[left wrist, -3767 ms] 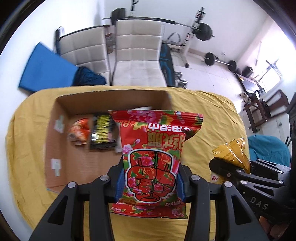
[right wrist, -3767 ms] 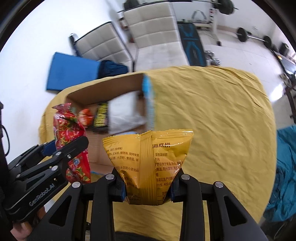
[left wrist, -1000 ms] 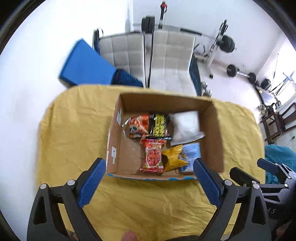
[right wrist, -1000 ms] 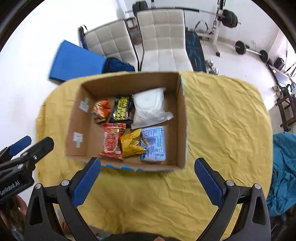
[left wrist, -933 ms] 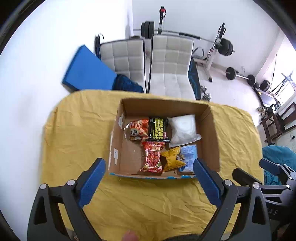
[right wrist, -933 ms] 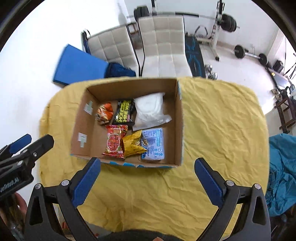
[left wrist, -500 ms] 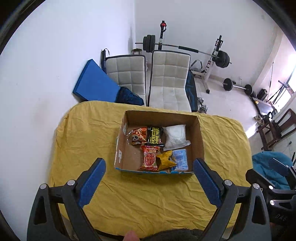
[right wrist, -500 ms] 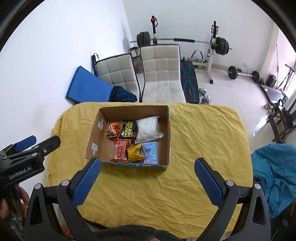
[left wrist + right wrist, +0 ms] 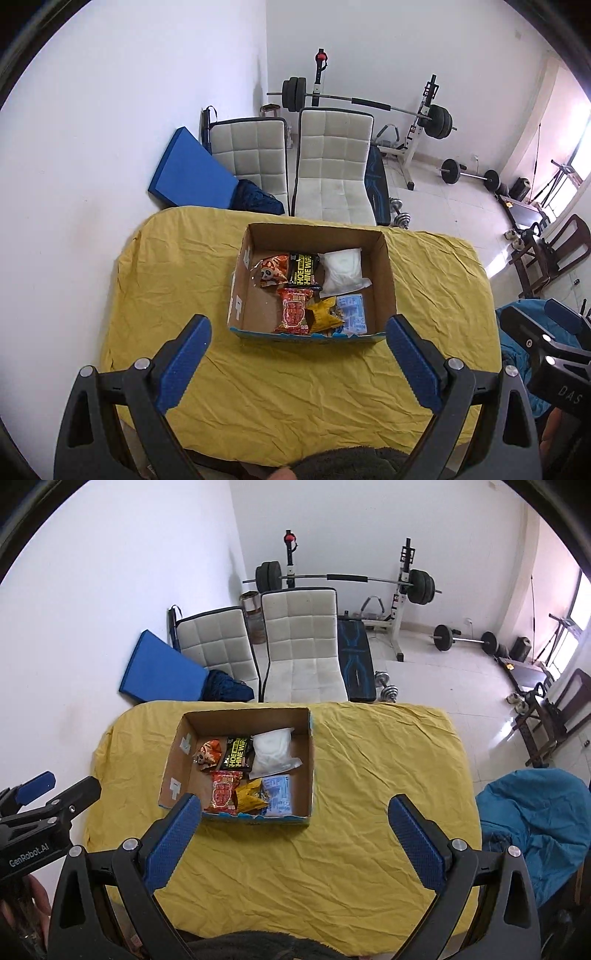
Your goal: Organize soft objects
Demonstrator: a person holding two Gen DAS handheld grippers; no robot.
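A table under a wrinkled yellow cloth [image 9: 295, 398] is carrying an open brown cardboard box [image 9: 386, 273], which is gathering six soft packets, among them a white plastic pouch [image 9: 341, 271] and a red snack bag [image 9: 293, 310]. The left gripper [image 9: 295, 363] and right gripper [image 9: 295, 843] are hovering high on the near side, fingers spread wide, gripping nothing, likely because sorting looks finished.

Table under wrinkled yellow cloth [image 9: 295, 387]; open cardboard box [image 9: 388, 291] sits on it.

"GenRobot.AI" on left gripper [image 9: 40, 786]; "DAS" on right gripper [image 9: 554, 317].
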